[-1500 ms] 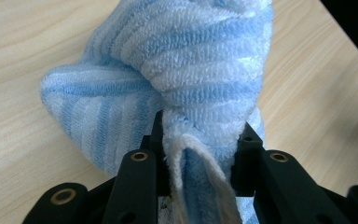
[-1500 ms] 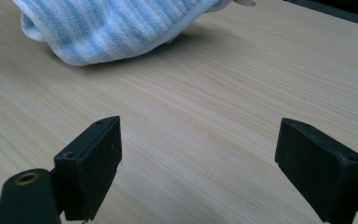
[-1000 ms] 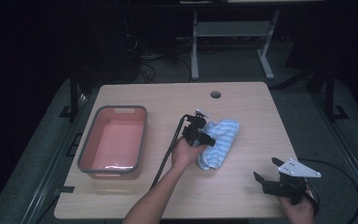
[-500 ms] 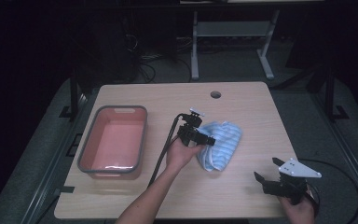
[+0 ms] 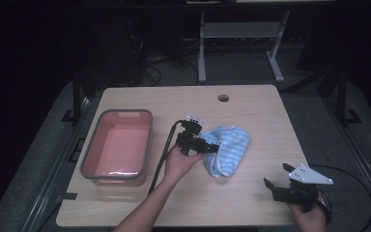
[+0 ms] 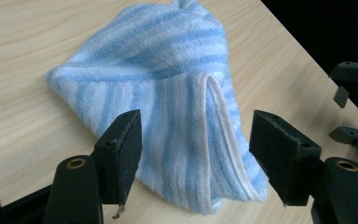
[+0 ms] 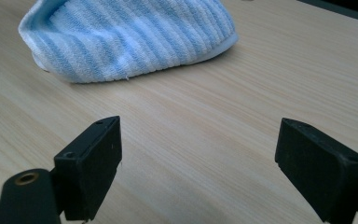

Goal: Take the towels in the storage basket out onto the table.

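High view: the blue striped towel (image 5: 227, 150) lies bunched on the table (image 5: 251, 108), right of the pink tub (image 5: 118, 147). The left gripper (image 5: 212, 147) sits at the towel's left edge, while the right gripper (image 5: 278, 180) is well off to its right.

Left gripper view: jaws have just been opening, now spread either side of a raised towel fold (image 6: 200, 126), pads off it.

Right gripper view: jaws spread wide over bare wood, with the towel (image 7: 130, 37) beyond them.

The high view looks forward and down over the whole desk (image 5: 251, 101) from the person's side. Each gripper view rides low, close to the desk, looking along its own jaws. All three share the striped towel (image 5: 229, 150) (image 6: 177, 93) (image 7: 130, 37).
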### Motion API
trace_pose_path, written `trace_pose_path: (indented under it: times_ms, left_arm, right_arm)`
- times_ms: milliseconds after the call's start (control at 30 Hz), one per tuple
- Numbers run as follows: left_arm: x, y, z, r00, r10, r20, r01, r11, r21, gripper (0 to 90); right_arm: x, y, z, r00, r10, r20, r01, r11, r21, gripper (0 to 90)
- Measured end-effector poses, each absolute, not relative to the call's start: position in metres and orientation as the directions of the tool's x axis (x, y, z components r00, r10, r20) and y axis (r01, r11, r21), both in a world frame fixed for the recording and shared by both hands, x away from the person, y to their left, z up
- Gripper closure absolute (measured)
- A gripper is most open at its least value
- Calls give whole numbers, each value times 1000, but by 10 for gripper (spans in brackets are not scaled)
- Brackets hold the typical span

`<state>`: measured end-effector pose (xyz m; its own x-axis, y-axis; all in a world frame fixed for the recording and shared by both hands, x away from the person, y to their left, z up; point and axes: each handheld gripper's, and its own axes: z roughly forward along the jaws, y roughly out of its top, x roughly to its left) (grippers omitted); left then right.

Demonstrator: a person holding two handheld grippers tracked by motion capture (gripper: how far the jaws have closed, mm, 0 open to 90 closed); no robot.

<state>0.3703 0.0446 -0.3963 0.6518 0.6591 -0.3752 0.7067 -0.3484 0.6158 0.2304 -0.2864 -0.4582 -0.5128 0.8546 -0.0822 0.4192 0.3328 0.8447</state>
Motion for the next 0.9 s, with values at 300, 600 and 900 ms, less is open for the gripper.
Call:
trace_pose_path:
  times_ms: [300,600,900]
  left_arm:
    - [357,54,-399,678,638,-364,683,-365,632,287]
    - [345,61,-403,695,617,-369,670,-370,644,243]
    - [337,69,-407,696,613,-373,671,-370,643,234]
  right_arm:
    - [231,-286,-460,-517,852,-82,427,340,838,142]
    - [231,-286,-459,-515,853,-81,423,335,842,142]
    - [231,-285,-460,-515,854,-78,428,335,839,142]
